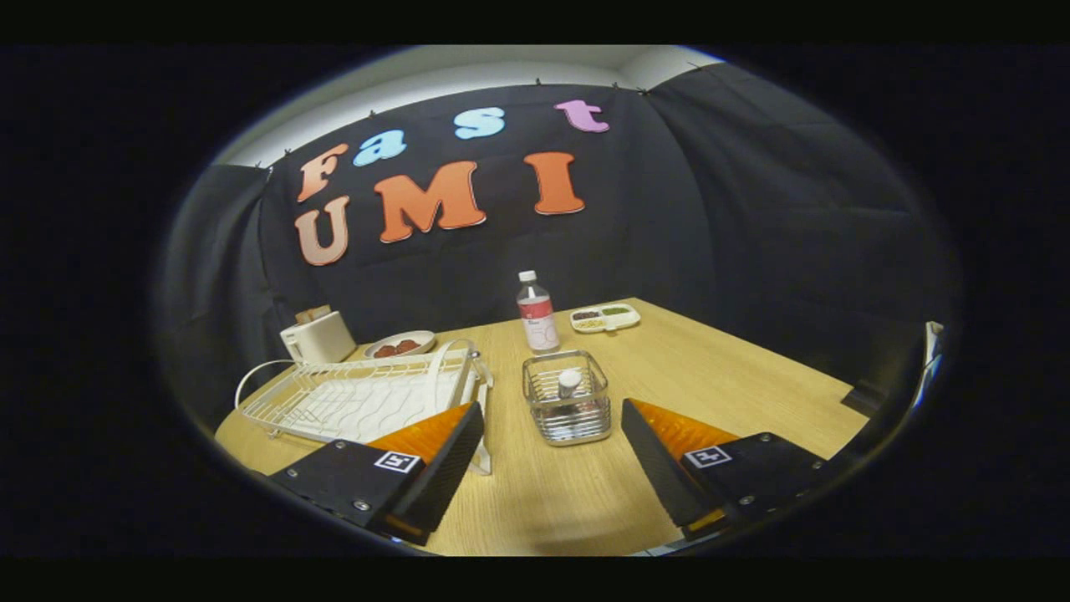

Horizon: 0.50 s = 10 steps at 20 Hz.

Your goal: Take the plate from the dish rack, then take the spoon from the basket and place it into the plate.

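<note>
The tool (552,456) is spread wide, holding nothing, above bare bench (710,393) with open room toward its right edge. Just ahead between its fingers stands the wire basket (568,398), the spoon (569,383) upright inside, handle end up. The white dish rack (359,400) lies left, beside the left finger. Beyond stand a bottle (537,312), toaster (317,338), 2 dishes.

Soft overhead light brightens the wooden table (685,376), its edges bowed by fisheye distortion, shadows faint.
</note>
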Each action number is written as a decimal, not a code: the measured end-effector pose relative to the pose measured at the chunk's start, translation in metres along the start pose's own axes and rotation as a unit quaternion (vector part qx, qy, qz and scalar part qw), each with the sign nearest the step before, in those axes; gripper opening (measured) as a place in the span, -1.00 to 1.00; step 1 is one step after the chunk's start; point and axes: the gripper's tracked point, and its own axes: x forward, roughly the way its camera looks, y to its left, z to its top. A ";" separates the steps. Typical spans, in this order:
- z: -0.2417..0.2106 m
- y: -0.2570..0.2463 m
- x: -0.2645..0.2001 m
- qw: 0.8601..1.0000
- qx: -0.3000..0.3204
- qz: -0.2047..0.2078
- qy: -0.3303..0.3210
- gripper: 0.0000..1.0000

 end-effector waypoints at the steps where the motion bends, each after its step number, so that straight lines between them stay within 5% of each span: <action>1: 0.005 -0.003 0.005 1.000 -0.004 -0.004 -0.008 0.97; 2: 0.007 -0.006 0.011 1.000 -0.009 -0.009 -0.009 0.94; 6: 0.013 0.002 0.026 1.000 -0.026 0.003 -0.018 0.31; 10: 0.013 0.006 0.039 0.999 -0.029 -0.002 -0.014 -0.71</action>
